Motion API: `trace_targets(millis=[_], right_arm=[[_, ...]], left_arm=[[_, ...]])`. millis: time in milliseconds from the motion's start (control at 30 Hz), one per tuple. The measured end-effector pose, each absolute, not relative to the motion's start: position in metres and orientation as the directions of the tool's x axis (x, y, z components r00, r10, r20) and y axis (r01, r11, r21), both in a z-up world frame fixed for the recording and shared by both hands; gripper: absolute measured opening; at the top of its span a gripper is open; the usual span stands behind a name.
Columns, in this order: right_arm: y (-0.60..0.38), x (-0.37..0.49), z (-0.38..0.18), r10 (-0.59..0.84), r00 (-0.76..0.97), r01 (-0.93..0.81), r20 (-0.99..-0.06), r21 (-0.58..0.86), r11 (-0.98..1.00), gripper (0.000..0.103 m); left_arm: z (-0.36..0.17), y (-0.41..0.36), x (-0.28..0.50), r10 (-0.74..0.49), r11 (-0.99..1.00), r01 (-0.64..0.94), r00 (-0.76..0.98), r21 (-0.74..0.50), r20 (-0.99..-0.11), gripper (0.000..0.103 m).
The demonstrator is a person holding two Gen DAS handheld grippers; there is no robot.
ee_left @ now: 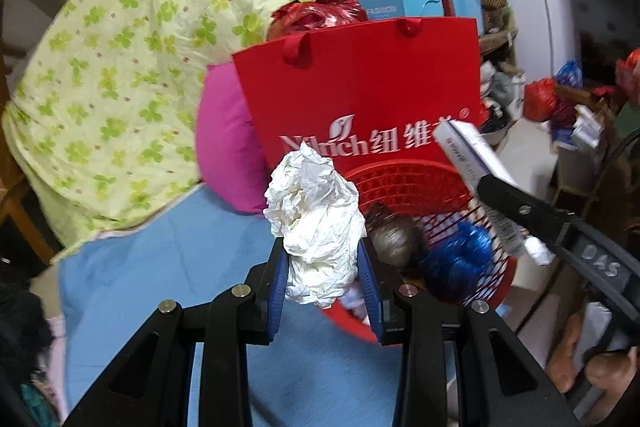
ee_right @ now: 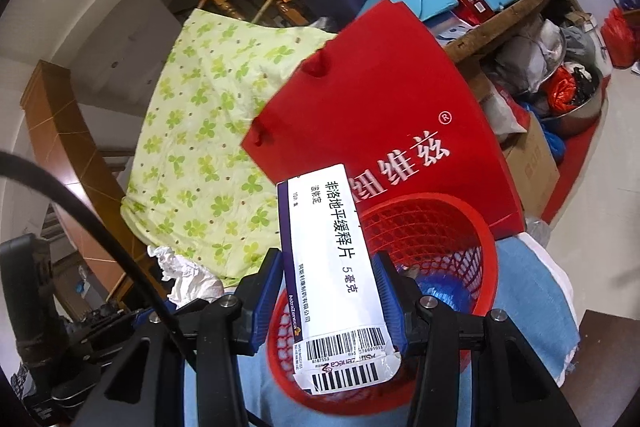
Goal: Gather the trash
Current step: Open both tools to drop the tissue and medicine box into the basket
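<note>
In the left wrist view, the left gripper is clamped on a crumpled white paper wad, its blue pads pressing the lower part while the creased, ragged bulk balloons above the fingertips. Just beyond, at about 2 o'clock from the wad, sits the red mesh basket on a blue cloth; inside lie a blue shiny crumple and a dull brownish lump, blurred. The right gripper comes in from 3 o'clock over the basket's rim

In the right wrist view, the right gripper is closed on a white medicine box: long, flat, with a purple edge stripe, black Chinese lettering and barcodes on its torn near flap. It is held above the basket's near rim. Behind the basket, at 12 o'clock, a red paper gift bag with white lettering stands; at 10 o'clock lies a green clover-print quilt
</note>
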State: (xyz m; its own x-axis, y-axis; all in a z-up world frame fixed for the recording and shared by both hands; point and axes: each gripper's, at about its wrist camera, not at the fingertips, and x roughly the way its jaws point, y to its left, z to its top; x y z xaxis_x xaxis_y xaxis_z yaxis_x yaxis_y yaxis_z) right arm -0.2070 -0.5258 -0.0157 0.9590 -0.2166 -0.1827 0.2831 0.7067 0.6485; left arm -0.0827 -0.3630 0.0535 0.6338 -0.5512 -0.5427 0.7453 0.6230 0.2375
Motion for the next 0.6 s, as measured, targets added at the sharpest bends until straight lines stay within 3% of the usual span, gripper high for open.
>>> trace_targets(millis=[133, 167, 200, 267, 333, 533, 600], right_arm=[[-0.545, -0.192, -0.020, -0.229, 0.949, 0.314, -0.215, 0.657, 0.685, 0.052], [-0.549, -0.189, -0.022, -0.224, 0.949, 0.316, -0.223, 0.664, 0.677, 0.052], [-0.555, -0.184, -0.026, -0.220, 0.945, 0.328, -0.243, 0.676, 0.659, 0.058], [-0.563, -0.181, -0.031, -0.219, 0.941, 0.338, -0.258, 0.700, 0.629, 0.070], [-0.569, -0.183, -0.034, -0.217, 0.943, 0.334, -0.253, 0.722, 0.606, 0.074], [-0.554, -0.208, -0.025, -0.287, 0.937, 0.344, -0.201, 0.685, 0.642, 0.075], [-0.538, -0.217, -0.016, -0.294, 0.938, 0.339, -0.182, 0.654, 0.677, 0.075]], left_arm=[[0.047, -0.379, -0.062, -0.608, 0.587, 0.799, 0.542, 0.131, -0.581, 0.038], [0.044, -0.383, -0.058, -0.621, 0.574, 0.812, 0.513, 0.103, -0.593, 0.044], [0.041, -0.387, -0.054, -0.634, 0.558, 0.827, 0.482, 0.073, -0.605, 0.057], [0.035, -0.391, -0.049, -0.645, 0.553, 0.832, 0.456, 0.038, -0.613, 0.071], [0.031, -0.389, -0.048, -0.650, 0.552, 0.834, 0.442, 0.016, -0.618, 0.072], [0.034, -0.358, -0.059, -0.621, 0.583, 0.812, 0.476, 0.039, -0.623, 0.077], [0.043, -0.339, -0.063, -0.605, 0.615, 0.787, 0.512, 0.051, -0.610, 0.084]])
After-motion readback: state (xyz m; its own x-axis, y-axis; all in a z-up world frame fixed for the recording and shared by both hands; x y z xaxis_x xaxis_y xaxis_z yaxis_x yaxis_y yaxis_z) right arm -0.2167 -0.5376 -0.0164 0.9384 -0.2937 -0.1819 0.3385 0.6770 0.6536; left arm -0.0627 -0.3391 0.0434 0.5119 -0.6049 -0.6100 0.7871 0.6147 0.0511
